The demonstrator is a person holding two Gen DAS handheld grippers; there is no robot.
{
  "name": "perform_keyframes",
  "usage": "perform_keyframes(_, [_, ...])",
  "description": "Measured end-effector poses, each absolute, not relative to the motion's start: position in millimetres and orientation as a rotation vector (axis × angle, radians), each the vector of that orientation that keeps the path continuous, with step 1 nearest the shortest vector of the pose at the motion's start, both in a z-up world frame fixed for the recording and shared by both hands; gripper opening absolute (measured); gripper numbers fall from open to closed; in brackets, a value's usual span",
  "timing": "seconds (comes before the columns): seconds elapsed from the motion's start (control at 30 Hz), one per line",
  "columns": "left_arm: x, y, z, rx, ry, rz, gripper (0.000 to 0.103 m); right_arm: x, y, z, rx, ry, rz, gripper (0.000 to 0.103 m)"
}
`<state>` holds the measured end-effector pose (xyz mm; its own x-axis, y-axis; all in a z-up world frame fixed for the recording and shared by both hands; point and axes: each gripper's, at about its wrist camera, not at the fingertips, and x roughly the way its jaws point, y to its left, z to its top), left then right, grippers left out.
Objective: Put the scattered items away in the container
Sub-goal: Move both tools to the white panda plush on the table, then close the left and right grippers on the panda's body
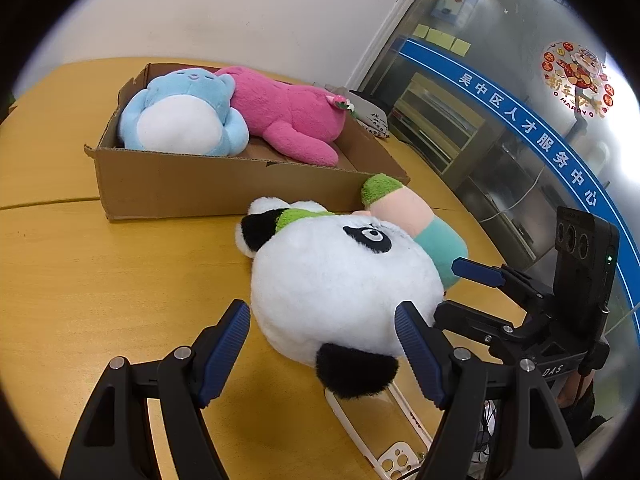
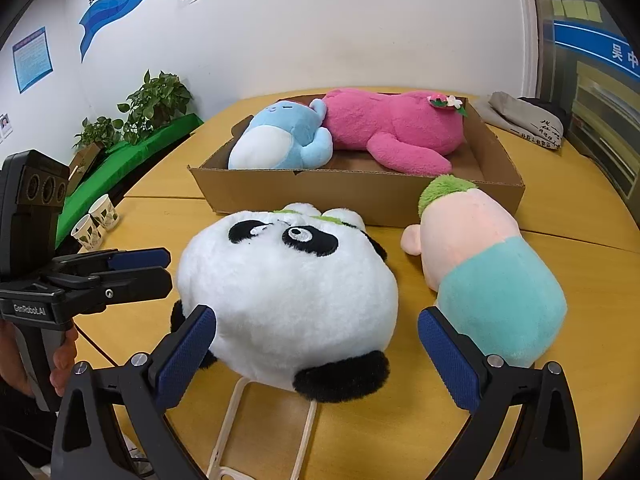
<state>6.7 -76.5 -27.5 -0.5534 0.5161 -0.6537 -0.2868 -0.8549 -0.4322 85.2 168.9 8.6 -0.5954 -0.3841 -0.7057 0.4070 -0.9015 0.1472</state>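
A white and black panda plush lies on the wooden table in front of a cardboard box. The box holds a blue plush and a pink plush. A doll with green hair and a teal body lies right of the panda. My left gripper is open, its fingers either side of the panda's near end. My right gripper is open too, straddling the panda. Each gripper shows in the other's view, left and right.
A clear phone case lies under the panda at the table's near edge. Two paper cups stand at the left edge by green plants. A folded grey cloth lies behind the box. A glass partition is on the right.
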Motion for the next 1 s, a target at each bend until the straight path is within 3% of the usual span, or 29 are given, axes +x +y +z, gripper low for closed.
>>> perform_keyframes(0.47, [4.4, -80.9, -34.6, -1.146, -0.423, 2.363, 0.075, 83.3, 173.8, 5.7, 1.096, 0.005, -2.445, 0.103])
perform_keyframes(0.63, [-8.4, -85.4, -44.1, -1.154, -0.517, 2.263, 0.075, 70.7, 181.7, 0.8, 1.120, -0.087, -2.389, 0.103])
perform_keyframes(0.77, [-24.8, -92.3, -56.7, -1.174, -0.596, 2.199, 0.075, 45.4, 193.4, -12.0, 1.176, -0.282, -2.242, 0.103])
perform_keyframes(1.0, [-43.4, -101.2, -79.2, -1.189, -0.665, 2.128, 0.077, 27.6, 179.4, -35.1, 1.223, -0.316, -2.103, 0.100])
